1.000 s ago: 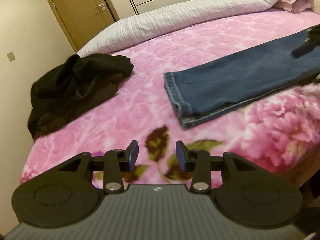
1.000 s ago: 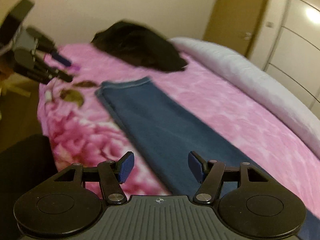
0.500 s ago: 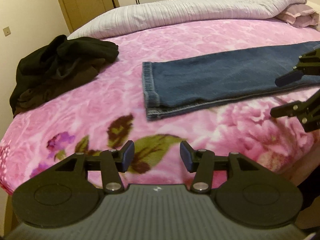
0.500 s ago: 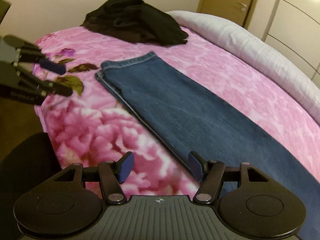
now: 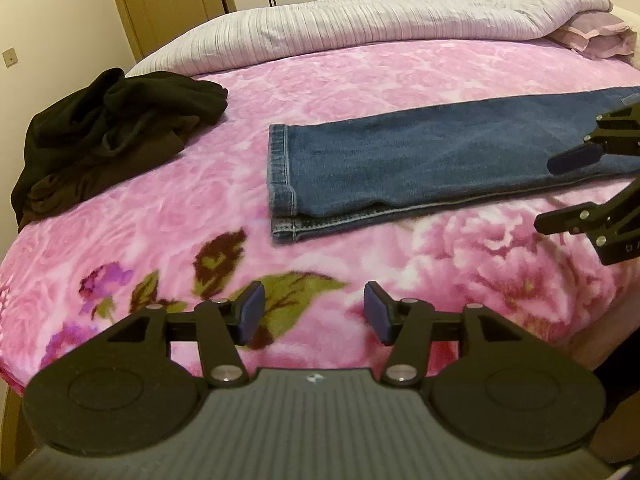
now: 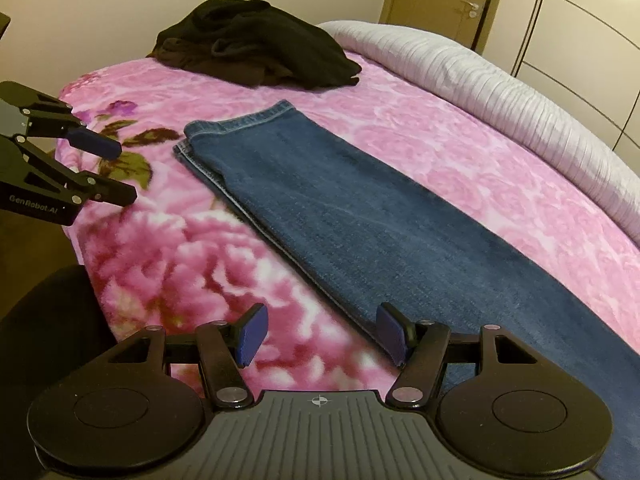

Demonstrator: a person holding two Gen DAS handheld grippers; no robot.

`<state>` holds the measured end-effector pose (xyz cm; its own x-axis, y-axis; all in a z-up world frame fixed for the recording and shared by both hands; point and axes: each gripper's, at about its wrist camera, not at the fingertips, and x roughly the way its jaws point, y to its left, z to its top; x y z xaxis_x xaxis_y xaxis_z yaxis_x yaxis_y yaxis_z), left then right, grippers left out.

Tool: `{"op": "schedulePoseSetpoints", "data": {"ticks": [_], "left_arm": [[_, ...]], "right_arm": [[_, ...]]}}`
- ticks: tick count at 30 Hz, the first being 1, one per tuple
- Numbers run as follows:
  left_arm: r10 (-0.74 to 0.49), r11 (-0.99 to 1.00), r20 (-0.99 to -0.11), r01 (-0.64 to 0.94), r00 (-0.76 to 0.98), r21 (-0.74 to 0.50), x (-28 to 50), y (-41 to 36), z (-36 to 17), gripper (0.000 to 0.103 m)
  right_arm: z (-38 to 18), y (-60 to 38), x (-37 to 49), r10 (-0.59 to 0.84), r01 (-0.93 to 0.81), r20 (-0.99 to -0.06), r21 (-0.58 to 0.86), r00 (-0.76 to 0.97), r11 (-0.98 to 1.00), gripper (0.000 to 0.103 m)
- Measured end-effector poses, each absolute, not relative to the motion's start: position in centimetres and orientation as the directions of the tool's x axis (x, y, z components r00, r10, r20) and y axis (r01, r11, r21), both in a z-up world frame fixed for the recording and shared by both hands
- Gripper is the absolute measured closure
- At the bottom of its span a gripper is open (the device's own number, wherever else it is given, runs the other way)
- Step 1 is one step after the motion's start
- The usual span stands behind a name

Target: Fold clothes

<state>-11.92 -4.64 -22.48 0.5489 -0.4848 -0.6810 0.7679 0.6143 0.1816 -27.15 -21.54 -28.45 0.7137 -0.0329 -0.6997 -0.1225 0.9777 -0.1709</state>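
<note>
One pair of jeans [image 5: 420,160] lies flat on the pink floral blanket [image 5: 340,76], legs stacked one on the other, hems toward the foot-end edge of the bed. The two hem edges are offset: the lower layer [image 5: 320,229] shows past the upper one on the near side. Bare blanket borders the jeans on both long sides and beyond the hems.

One heap of dark clothes [image 5: 108,132] sits beyond the hems, well apart from the jeans, near the far corner of the blanket. One rolled grey quilt [image 5: 360,28] runs along the blanket edge on the far side of the jeans.

Two grippers are present. The left gripper [image 5: 314,312] hovers over the near blanket edge, short of the hems, jaws wide and empty. The right gripper [image 6: 322,332] hovers at the near long edge of the jeans, jaws wide and empty, one pad [image 6: 390,334] over denim, the other over blanket.

No containers are visible.
</note>
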Motion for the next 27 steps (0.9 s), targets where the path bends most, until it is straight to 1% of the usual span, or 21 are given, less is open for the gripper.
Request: {"op": "schedulePoseSetpoints", "data": {"ticks": [3,5,8,11,14,16,20,22,23,24,25,27], "left_arm": [[-0.497,0.616,-0.682,0.771,0.537,0.158,-11.5,-4.7,-22.4,0.05],[-0.483,0.624,-0.682,0.762,0.549,0.171,-11.3,-4.8,-22.4,0.05],[-0.471,0.634,-0.675,0.75,0.567,0.188,-10.9,-4.4,-22.2,0.049],[-0.471,0.633,-0.665,0.747,0.58,0.203,-10.2,-3.9,-22.0,0.049],[-0.454,0.618,-0.656,0.743,0.603,0.256,-9.5,-3.8,-22.0,0.048],[-0.448,0.616,-0.649,0.738,0.616,0.275,-9.0,-3.6,-22.0,0.047],[-0.462,0.635,-0.629,0.728,0.625,0.258,-8.1,-2.6,-22.0,0.046],[-0.463,0.649,-0.625,0.721,0.629,0.245,-7.8,-2.3,-22.1,0.046],[-0.461,0.653,-0.624,0.717,0.631,0.243,-7.7,-2.2,-22.1,0.046],[-0.459,0.657,-0.623,0.714,0.633,0.241,-7.6,-2.1,-22.1,0.046],[-0.457,0.661,-0.623,0.711,0.635,0.239,-7.5,-1.9,-22.1,0.046],[-0.455,0.665,-0.616,0.705,0.643,0.244,-7.7,-1.8,-21.8,0.046]], "right_arm": [[-28.5,-20.7,-26.9,-0.028,-0.16,-0.683,-0.211,0.73,0.964,0.039],[-28.6,-19.8,-26.6,-0.02,-0.197,-0.666,-0.25,0.746,0.948,0.039],[-28.9,-17.8,-25.6,0.046,-0.295,-0.63,-0.296,0.775,0.909,0.039],[-29.8,-15.3,-24.1,0.072,-0.367,-0.601,-0.386,0.796,0.846,0.04],[-30.9,-13.5,-22.6,0.061,-0.401,-0.585,-0.472,0.809,0.785,0.044],[-31.8,-12.4,-21.6,0.047,-0.414,-0.575,-0.527,0.817,0.742,0.051],[-33.5,-10.3,-19.6,0.021,-0.433,-0.552,-0.628,0.833,0.647,0.057],[-33.9,-9.7,-18.8,0.015,-0.434,-0.541,-0.659,0.841,0.614,0.064],[-34.1,-9.5,-18.4,0.012,-0.435,-0.54,-0.665,0.842,0.607,0.065],[-34.2,-9.4,-17.9,0.012,-0.437,-0.542,-0.665,0.841,0.606,0.071],[-34.2,-9.4,-17.5,0.015,-0.44,-0.546,-0.658,0.837,0.611,0.088],[-33.6,-10.0,-17.4,0.037,-0.436,-0.55,-0.618,0.834,0.654,0.098]]}}
